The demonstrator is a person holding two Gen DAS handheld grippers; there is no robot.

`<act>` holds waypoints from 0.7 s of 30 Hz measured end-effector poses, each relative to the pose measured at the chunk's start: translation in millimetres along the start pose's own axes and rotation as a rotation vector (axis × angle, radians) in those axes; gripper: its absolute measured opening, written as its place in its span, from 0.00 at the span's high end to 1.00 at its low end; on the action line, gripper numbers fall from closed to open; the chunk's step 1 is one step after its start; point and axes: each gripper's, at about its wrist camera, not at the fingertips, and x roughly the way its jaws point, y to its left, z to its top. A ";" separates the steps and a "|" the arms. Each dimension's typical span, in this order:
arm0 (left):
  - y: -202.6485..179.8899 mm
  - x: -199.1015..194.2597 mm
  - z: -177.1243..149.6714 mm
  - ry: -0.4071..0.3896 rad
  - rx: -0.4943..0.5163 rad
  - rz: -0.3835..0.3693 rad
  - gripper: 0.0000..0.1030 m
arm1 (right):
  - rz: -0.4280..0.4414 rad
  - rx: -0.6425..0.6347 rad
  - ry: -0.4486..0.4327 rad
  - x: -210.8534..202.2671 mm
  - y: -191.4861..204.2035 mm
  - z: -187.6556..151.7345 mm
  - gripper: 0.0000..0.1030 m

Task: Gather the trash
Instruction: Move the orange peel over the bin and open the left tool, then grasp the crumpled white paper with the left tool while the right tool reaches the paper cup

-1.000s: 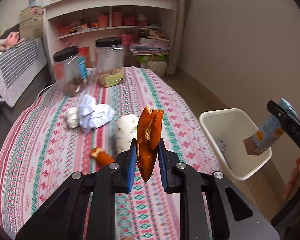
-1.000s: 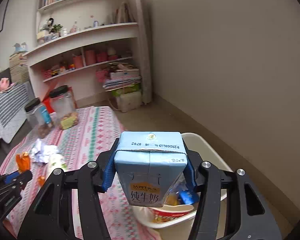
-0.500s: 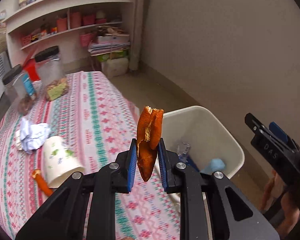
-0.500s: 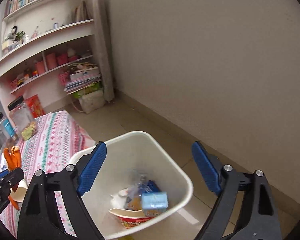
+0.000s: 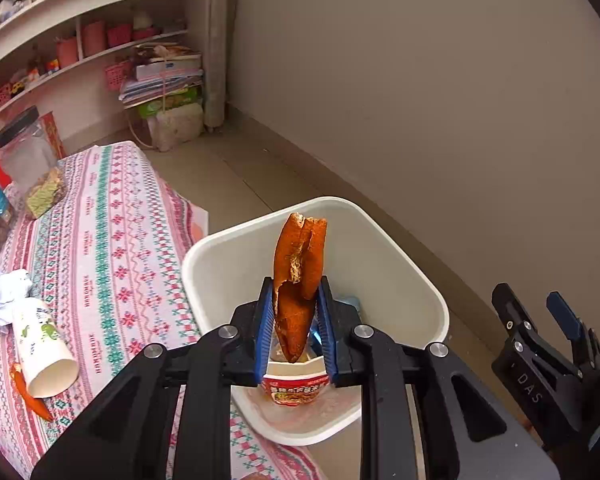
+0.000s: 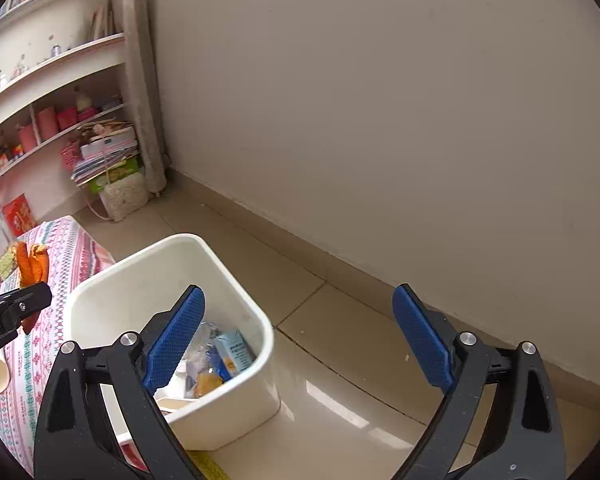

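The milk carton [image 6: 233, 354] lay in the bin [image 6: 236, 288]; right tongs [image 6: 300, 336], just opening, were empty. Left tongs [image 5: 296, 320] clenched orange peel [image 5: 298, 280] above it. Paper cup [image 5: 44, 352] and crumpled tissue [image 5: 2, 292] remained on the counter [image 5: 112, 240].

jars [image 5: 28, 164], wall shelves [image 5: 100, 52], stacked books [image 5: 164, 76]

"DAS" in white letters on right gripper [image 5: 540, 320] body; other print illegible.

Soft even daylight, both views bright and sharp, strong fisheye bending near the black rounded corners, pale window glare on the floor tiles [image 6: 336, 404] right of the white bin [image 6: 236, 312], faint shadows under the bin, shelves [image 5: 100, 52] slightly washed out
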 end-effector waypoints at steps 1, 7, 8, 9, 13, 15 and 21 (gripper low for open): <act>-3.1 3.7 0.8 0.010 0.005 -0.010 0.79 | -0.005 0.006 0.000 -2.7 -2.6 -3.4 0.10; -2.9 17.3 -7.2 0.062 -0.006 -0.018 0.51 | -0.051 0.006 -0.007 -4.8 -3.4 -11.0 0.07; -1.7 17.7 -9.9 0.068 -0.006 -0.012 0.50 | -0.057 0.007 -0.006 -4.8 -0.3 -11.1 0.07; 0.0 17.5 -12.7 0.071 -0.007 -0.004 0.47 | -0.061 0.009 -0.003 -5.4 0.6 -13.4 0.07; 13.5 10.6 -26.0 0.073 -0.039 0.030 0.35 | -0.062 0.014 0.009 -7.9 6.9 -20.5 0.07; 23.4 4.1 -34.3 0.062 -0.064 0.053 0.28 | -0.055 0.010 0.015 -10.5 13.0 -25.9 0.07; 50.1 -11.7 -57.4 0.057 -0.100 0.136 0.26 | 0.003 -0.023 0.038 -19.2 42.2 -39.7 0.07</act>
